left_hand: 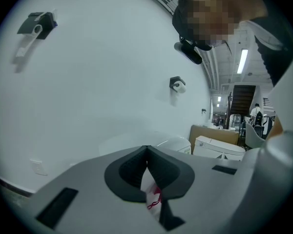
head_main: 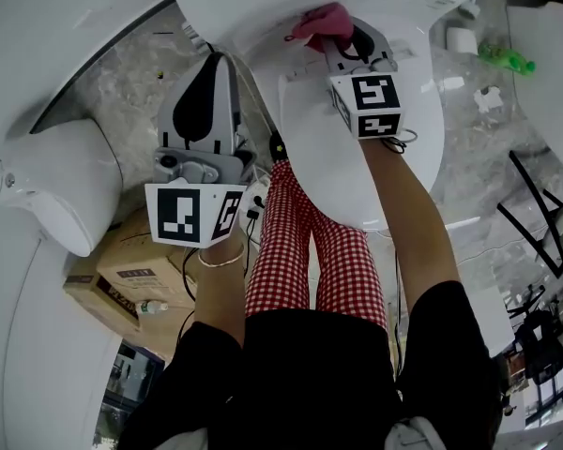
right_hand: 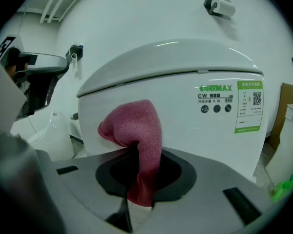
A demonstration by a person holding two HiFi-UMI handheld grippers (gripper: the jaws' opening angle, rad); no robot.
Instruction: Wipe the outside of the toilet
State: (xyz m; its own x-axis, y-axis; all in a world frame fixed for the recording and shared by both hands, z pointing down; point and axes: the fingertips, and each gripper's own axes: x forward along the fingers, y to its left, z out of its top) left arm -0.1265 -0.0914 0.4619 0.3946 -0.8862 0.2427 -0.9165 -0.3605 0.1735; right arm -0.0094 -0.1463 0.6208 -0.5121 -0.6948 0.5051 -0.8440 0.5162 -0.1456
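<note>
The white toilet [head_main: 408,148] stands ahead of me; in the right gripper view its side [right_hand: 185,91] carries a green and white label. A pink cloth [head_main: 321,22] is bunched in my right gripper [head_main: 342,43], which is shut on it. The cloth [right_hand: 139,130] sticks up between the jaws and presses against the toilet just under the lid's rim. My left gripper [head_main: 216,62] is held to the left of the toilet, off its surface. Its jaws meet at the tips, shut with nothing between them [left_hand: 146,150], and it faces a bare white wall.
A second white fixture [head_main: 66,186] stands at the left, with cardboard boxes [head_main: 131,270] beside it. A paper roll [head_main: 462,40] and a green bottle [head_main: 507,59] lie on the marble floor to the right. A black frame [head_main: 544,214] stands further right. The person's red checked legs [head_main: 310,251] are below.
</note>
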